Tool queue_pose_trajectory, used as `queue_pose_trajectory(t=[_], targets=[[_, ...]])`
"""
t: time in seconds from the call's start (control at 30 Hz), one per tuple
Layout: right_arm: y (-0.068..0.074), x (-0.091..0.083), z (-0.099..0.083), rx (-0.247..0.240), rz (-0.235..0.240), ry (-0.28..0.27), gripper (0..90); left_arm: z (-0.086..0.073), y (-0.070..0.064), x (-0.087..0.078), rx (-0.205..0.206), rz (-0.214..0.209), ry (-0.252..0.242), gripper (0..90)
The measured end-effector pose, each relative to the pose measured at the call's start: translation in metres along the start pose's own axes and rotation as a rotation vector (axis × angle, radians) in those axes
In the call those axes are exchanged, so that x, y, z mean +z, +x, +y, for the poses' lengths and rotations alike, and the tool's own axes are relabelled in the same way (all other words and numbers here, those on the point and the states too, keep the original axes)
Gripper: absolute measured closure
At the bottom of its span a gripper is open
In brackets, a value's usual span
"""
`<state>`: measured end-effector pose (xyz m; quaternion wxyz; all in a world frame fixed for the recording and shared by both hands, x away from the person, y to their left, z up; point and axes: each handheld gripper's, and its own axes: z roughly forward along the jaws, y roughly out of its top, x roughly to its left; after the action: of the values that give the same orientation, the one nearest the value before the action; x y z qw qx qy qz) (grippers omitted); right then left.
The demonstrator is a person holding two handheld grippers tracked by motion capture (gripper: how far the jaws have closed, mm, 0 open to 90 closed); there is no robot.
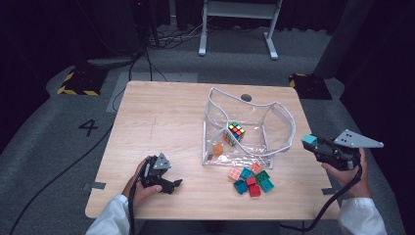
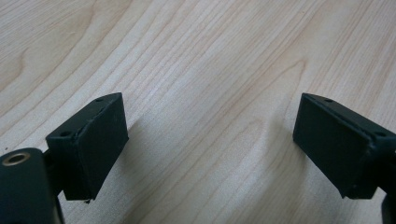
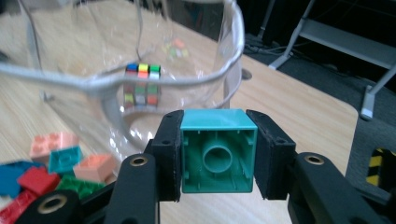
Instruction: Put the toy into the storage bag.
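Note:
My right gripper (image 1: 310, 142) hangs past the table's right edge, shut on a teal brick (image 1: 309, 140). In the right gripper view the teal brick (image 3: 218, 151) is clamped between both black jaws of the gripper (image 3: 218, 154), hollow underside toward the camera. A clear plastic bag (image 1: 244, 128) stands open mid-table with a colour cube (image 1: 235, 133) and an orange brick (image 1: 217, 148) inside. A pile of several bricks (image 1: 251, 179) lies in front of the bag. My left gripper (image 1: 177, 184) rests low at the front left of the table, open over bare wood (image 2: 210, 135).
The wooden table (image 1: 156, 117) has a round cable hole (image 1: 246, 97) behind the bag. A white desk frame (image 1: 238, 24) stands on the grey floor beyond. Yellow-black hazard markers (image 1: 78, 81) lie on the floor at both far corners.

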<state>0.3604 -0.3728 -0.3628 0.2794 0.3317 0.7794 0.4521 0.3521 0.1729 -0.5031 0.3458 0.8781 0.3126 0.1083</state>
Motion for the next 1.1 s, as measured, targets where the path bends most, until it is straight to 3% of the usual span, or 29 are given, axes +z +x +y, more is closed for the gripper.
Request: queue_pose_trajectory(t=[0.43,0.63,0.83,1.1], targets=[[-0.012,0.008,0.045,-0.025,0.025,-0.040,58.8,0.000,0.000,0.000,0.001,0.001,0.001,10.3],[-0.011,0.022,0.067,-0.048,0.051,-0.042,58.8,0.000,0.000,0.000,0.001,0.000,0.001,10.3],[-0.002,0.041,0.082,-0.060,0.095,-0.027,58.8,0.000,0.000,0.000,0.000,0.000,0.000,10.3],[0.019,0.069,0.094,-0.130,0.156,0.028,58.9,0.000,0.000,0.000,0.001,0.000,0.000,10.3]])
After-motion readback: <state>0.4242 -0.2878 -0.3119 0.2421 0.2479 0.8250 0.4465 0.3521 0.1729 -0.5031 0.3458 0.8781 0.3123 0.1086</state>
